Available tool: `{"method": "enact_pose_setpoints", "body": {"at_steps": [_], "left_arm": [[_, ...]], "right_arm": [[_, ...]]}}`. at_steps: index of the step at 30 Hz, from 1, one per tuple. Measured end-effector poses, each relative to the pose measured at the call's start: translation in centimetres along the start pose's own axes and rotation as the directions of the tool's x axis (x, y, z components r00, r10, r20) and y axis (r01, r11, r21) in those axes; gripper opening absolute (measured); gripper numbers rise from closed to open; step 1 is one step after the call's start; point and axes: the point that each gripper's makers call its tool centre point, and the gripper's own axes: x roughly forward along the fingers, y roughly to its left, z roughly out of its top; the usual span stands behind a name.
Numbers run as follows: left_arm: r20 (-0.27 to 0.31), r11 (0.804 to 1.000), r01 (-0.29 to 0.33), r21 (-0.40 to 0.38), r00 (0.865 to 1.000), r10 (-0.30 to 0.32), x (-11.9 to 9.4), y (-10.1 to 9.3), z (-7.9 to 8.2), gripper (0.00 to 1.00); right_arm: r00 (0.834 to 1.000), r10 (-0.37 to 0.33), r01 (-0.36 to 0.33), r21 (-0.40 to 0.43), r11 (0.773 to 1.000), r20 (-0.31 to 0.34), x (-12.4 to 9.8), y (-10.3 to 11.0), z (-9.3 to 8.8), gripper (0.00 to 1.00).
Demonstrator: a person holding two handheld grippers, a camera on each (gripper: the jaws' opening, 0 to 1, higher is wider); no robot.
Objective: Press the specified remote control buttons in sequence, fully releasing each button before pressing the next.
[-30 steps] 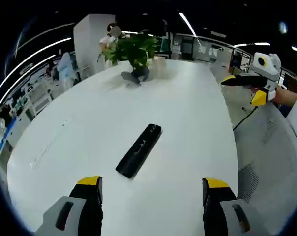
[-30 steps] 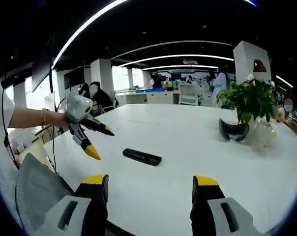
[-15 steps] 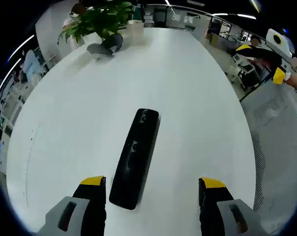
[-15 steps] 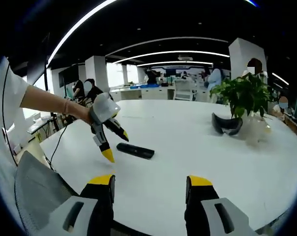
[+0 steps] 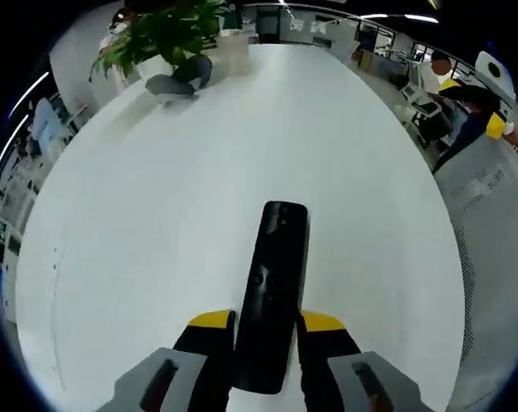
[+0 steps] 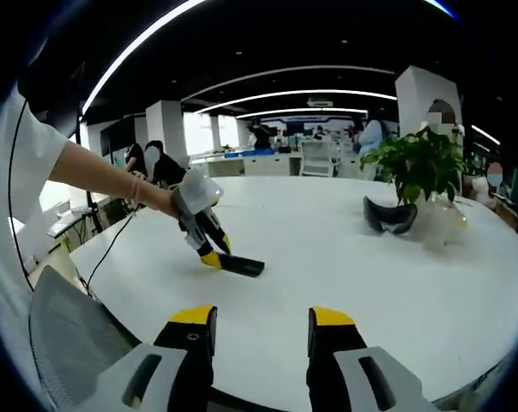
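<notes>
So the remote [image 5: 274,287] is lying flat on the white desk [image 5: 156,223], long and black, with its near end tucked right between the yellow tips of the left gripper [image 5: 268,322]. Those jaws are drawn in narrow along both long edges of the remote, looks like they're gripping it or a hair off, and the buttons face up. From the right gripper view you get the same thing from across the desk: the remote [image 6: 242,265] sits near the left edge of the desk [image 6: 465,283], with the left gripper [image 6: 209,255] tipped down onto its end and a person's arm [image 6: 96,172] behind it.

The right gripper [image 6: 257,319] hangs back off the near edge, jaws narrowed but with a clear gap and nothing between them.

My read: this is the pin-it-down bit before any pressing. To do it well, I'd keep the left jaws squeezing just the sides and low on the near end, so no button gets covered or bumped. Then bring one right tip straight down on the target button, lift fully clear, and only then go for the next. Don't drag the remote toward the edge either.

Further out: a potted plant [image 5: 169,34] at the far end with a dark grey headset-looking thing [image 6: 388,219] beside it
</notes>
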Motion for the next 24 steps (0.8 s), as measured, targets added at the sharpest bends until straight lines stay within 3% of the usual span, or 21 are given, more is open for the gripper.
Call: {"method": "enact_pose_setpoints", "body": {"at_steps": [5, 10, 19, 24], "left_arm": [[-0.009, 0.999, -0.016, 0.051, 1.000, 0.016, 0.0, -0.4, 0.1, 0.24], [-0.026, 0.999, -0.012, 0.045, 1.000, 0.013, 0.0, -1.0, 0.0, 0.24], [-0.040, 0.998, 0.015, 0.064, 0.999, -0.012, -0.2, -3.6, -0.4, 0.24], [-0.041, 0.999, 0.015, 0.032, 0.999, -0.013, -0.3, -5.1, -0.7, 0.24]], "right_arm": [[1.000, -0.013, 0.013, 0.018, 1.000, 0.005, -0.4, -0.5, -0.3, 0.39], [1.000, -0.019, 0.019, 0.020, 1.000, 0.014, -0.5, -0.7, -0.1, 0.38], [1.000, -0.011, 0.011, 0.009, 1.000, 0.022, -0.3, -0.5, 0.3, 0.38], [1.000, 0.001, -0.001, -0.004, 1.000, 0.017, -0.2, -0.4, 0.4, 0.37]]}}
